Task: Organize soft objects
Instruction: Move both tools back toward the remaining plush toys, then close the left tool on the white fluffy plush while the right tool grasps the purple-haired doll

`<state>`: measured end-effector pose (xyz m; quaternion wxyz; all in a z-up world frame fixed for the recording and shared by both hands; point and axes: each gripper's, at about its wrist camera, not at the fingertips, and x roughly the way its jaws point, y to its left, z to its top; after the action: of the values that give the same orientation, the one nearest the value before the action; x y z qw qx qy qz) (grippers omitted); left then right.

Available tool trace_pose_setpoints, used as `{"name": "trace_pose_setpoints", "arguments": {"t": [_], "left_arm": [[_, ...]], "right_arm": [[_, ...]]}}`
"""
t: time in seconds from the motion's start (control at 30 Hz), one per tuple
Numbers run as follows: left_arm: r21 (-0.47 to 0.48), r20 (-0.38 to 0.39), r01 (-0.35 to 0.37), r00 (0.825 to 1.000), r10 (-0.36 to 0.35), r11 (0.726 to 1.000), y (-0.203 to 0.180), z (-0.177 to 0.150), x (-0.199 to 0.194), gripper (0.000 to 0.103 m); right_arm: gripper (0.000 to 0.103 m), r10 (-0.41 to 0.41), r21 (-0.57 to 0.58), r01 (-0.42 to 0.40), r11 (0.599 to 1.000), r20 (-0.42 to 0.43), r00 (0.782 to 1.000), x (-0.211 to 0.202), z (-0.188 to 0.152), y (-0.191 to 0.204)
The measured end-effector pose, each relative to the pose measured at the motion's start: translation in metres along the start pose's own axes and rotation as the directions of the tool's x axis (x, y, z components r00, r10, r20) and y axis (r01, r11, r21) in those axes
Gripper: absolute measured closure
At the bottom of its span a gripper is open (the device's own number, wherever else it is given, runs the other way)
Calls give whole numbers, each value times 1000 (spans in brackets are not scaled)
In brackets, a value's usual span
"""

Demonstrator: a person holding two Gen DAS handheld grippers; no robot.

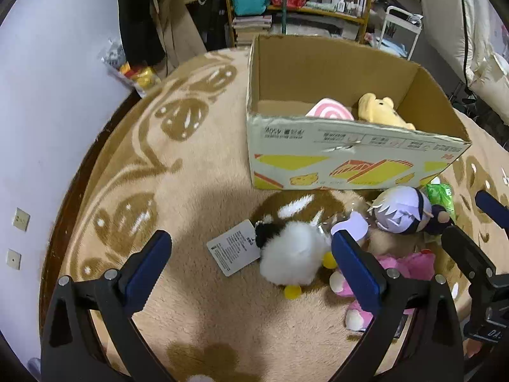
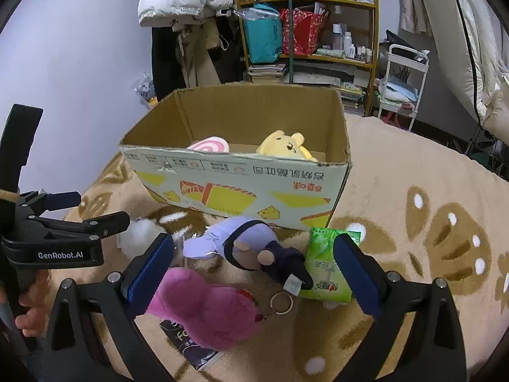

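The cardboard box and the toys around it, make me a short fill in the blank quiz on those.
1. Inside the cardboard box lie a pink swirl cushion and a ____ bear plush.
2. The white fluffy toy has a paper ____ attached.
3. The green packet lies ____ the box.
4. Both grippers' jaws are ____.

Missing words: yellow; tag; outside; open

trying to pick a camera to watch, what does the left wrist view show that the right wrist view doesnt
Only the left wrist view shows the white fluffy plush's paper tag and yellow feet. Only the right wrist view shows the keyring and the pink plush nearly whole. Both share the cardboard box with the yellow bear plush and pink swirl plush inside, the purple-haired doll, the green tissue pack, and both open, empty grippers: left gripper, right gripper.
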<state>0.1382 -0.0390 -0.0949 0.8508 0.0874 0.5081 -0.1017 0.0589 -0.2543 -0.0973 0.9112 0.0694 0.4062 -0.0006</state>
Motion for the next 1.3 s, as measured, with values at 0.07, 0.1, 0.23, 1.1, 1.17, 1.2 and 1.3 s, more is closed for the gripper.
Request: {"name": "trace_pose_setpoints", "arguments": {"t": [0.07,0.1,0.23,1.1,1.17,1.2,1.3], "left_arm": [[-11,-26,17,1000,-18,1000,2,0,7,3],[-14,-37,25,999,-25,1000,3,0,11,3],[-24,-79,44,996,-46,999,3,0,25,3],[46,-240,0,971,11,999,-15,-2,93,3],[36,-243,4,970,5,999,-14,-1,96,3],[34,-245,6,970,2,999,-14,0,98,3],[33,-244,8,970,0,999,-13,1,100,3]], "right_arm": [[0,-4,-2,4,1000,-8,1000,5,0,0],[0,-7,-2,7,1000,-14,1000,8,-1,0],[0,-22,-8,22,1000,-39,999,20,-1,-1],[0,-73,-73,63,995,-151,986,74,-11,6],[0,-72,-74,62,995,-150,986,75,-11,6],[0,-74,-77,63,995,-148,986,75,-11,6],[0,-70,-77,59,995,-144,987,76,-9,5]]}}
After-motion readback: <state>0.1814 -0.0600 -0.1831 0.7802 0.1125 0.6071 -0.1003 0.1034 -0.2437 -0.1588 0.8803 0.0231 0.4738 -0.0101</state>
